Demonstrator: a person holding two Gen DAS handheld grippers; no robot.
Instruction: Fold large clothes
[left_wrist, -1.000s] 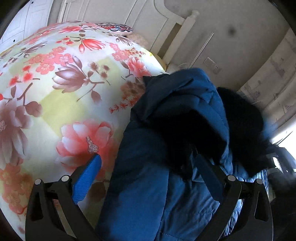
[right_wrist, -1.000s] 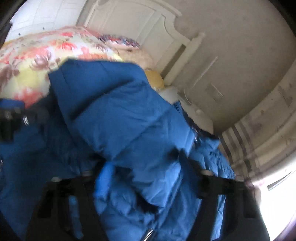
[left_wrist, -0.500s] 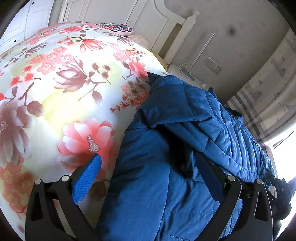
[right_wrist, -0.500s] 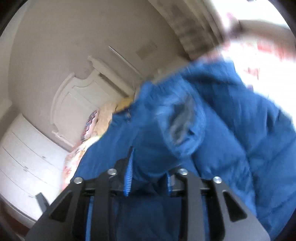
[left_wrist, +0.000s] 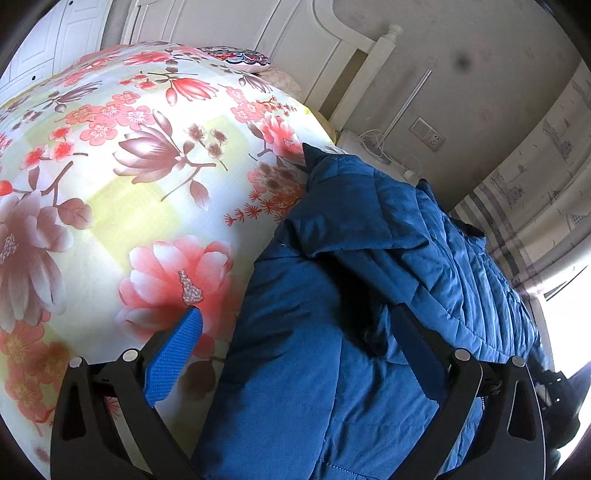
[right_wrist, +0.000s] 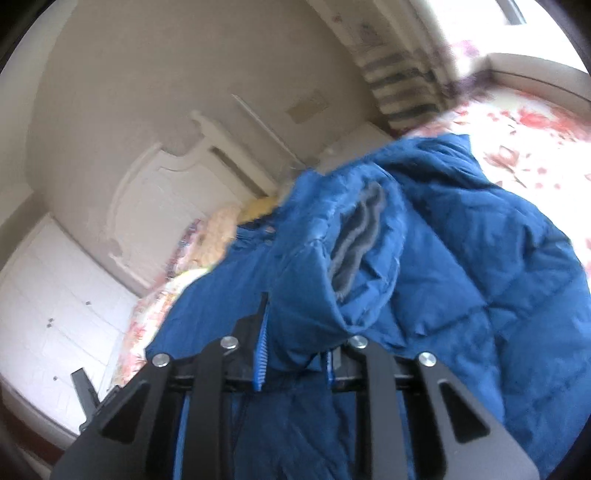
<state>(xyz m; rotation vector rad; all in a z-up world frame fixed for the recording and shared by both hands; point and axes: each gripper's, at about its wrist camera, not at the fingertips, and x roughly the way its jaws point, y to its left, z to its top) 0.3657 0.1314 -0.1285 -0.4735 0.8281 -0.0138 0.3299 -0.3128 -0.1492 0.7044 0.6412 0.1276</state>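
A blue quilted jacket (left_wrist: 369, 240) lies on the flowered bedspread (left_wrist: 129, 184) near the bed's right edge. My left gripper (left_wrist: 297, 312) stands open over the jacket's left edge, one blue-padded finger (left_wrist: 177, 347) above the bedspread, the other above the fabric. In the right wrist view the jacket (right_wrist: 480, 240) fills the lower right. A sleeve with a grey knit cuff (right_wrist: 358, 236) bunches just ahead of my right gripper (right_wrist: 295, 332). Its jaws are closing, with a fold of that sleeve pinched between them.
A white headboard (left_wrist: 332, 48) and pillows (left_wrist: 236, 59) stand at the bed's far end. Beyond the jacket are a bedside unit with cables (left_wrist: 373, 147), a wall socket (left_wrist: 426, 129) and a striped curtain (left_wrist: 535, 184). White cupboard doors (right_wrist: 44, 295) show at left.
The right gripper swung sideways and rolled over, taking the sleeve with it. The dark raised part left the left wrist view and the jacket lies flatter. The left gripper stayed still.
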